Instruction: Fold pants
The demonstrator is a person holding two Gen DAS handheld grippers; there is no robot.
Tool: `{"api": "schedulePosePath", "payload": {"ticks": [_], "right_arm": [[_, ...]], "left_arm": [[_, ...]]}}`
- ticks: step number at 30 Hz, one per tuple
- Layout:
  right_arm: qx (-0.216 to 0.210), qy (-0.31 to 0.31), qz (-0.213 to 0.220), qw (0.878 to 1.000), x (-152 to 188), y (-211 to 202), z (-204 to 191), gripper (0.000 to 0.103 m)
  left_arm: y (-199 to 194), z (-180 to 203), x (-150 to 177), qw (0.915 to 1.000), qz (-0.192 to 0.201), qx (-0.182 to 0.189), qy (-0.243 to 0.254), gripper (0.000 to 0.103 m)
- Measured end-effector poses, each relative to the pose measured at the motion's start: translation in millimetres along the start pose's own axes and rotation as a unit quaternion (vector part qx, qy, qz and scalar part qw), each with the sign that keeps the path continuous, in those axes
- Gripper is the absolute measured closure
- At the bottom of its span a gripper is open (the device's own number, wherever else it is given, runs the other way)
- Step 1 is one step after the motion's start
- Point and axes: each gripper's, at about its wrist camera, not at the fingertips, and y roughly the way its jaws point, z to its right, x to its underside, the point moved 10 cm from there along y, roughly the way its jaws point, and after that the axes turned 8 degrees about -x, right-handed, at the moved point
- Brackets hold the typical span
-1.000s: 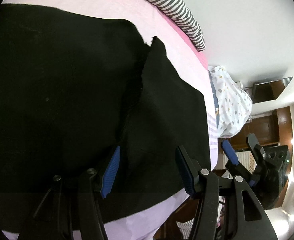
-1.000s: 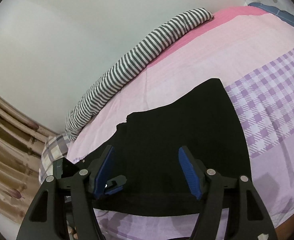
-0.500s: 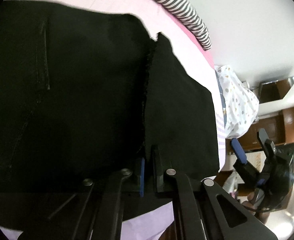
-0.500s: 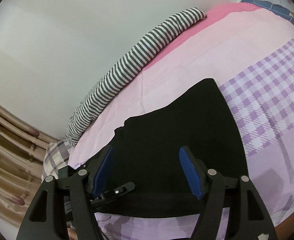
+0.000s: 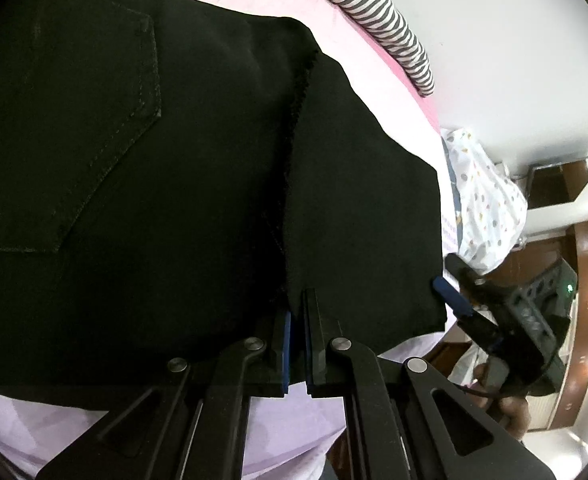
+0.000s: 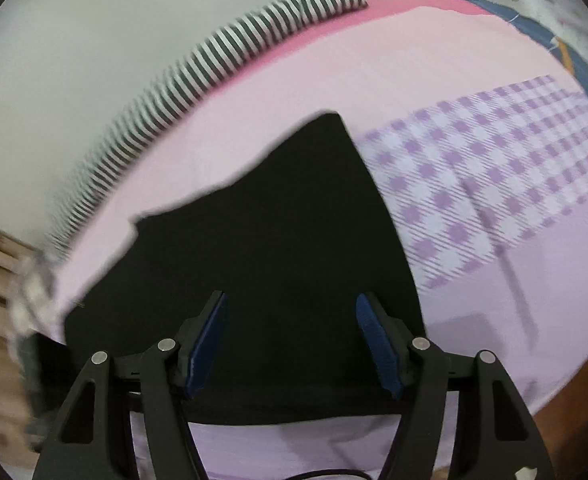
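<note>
Although smeared by motion in the right wrist view, sharp enough in the left one. Black pants (image 5: pixel 173 208) spread flat on a pink bedsheet (image 5: pixel 378 60). On the left part of the pants, a stitched back pocket (image 5: pixel 73 128). Right of the pocket, down the middle of the pants, a rough dark seam (image 5: pixel 294 152) where one layer laps over the other. At the near end of that seam, left gripper (image 5: pixel 297 320) pinched narrow on the pants, pads all but meeting, black cloth caught between. At the near right corner of the pants, right gripper (image 5: pixel 452 278) spread wide, gripping nothing. Beyond the far edge of the pants, a striped bolster (image 5: pixel 374 8) along the wall. Right of the pants, a dotted white cloth (image 5: pixel 486 200). Seen from the right wrist, wide-set tongs over the near hem of the pants, with a purple checked patch (image 6: pixel 474 168) of sheet just right of the pants.
</note>
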Motion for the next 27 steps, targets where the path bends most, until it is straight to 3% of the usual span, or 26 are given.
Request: {"api": "schedulePosePath", "payload": {"ticks": [2,7,10,14,20,23,27], "right_arm": [[0.047,-0.024,-0.022,0.998,5,9,6,0.043],[0.091,-0.071,-0.04,0.992,11,17,3,0.044],[0.113,-0.103,-0.054,0.987,17,17,-1,0.043],[0.127,-0.128,-0.066,0.981,31,17,-10,0.039],[0.157,-0.176,-0.073,0.969,47,17,-14,0.038],[0.155,-0.173,-0.073,0.97,47,19,-13,0.037],[0.15,-0.168,-0.07,0.972,48,19,-14,0.035]], "left_arm": [[1,-1,1,0.9999,-0.001,-0.009,0.01,0.096],[-3,0,0,0.9993,-0.003,-0.025,0.026,0.095],[-9,2,2,0.9965,0.012,-0.06,0.057,0.092],[-16,5,13,0.9894,0.022,-0.094,0.109,0.088],[-13,2,20,0.9837,0.024,-0.114,0.136,0.085],[-12,4,20,0.9793,0.031,-0.127,0.154,0.085],[-19,3,15,0.9808,0.043,-0.123,0.145,0.085]]}}
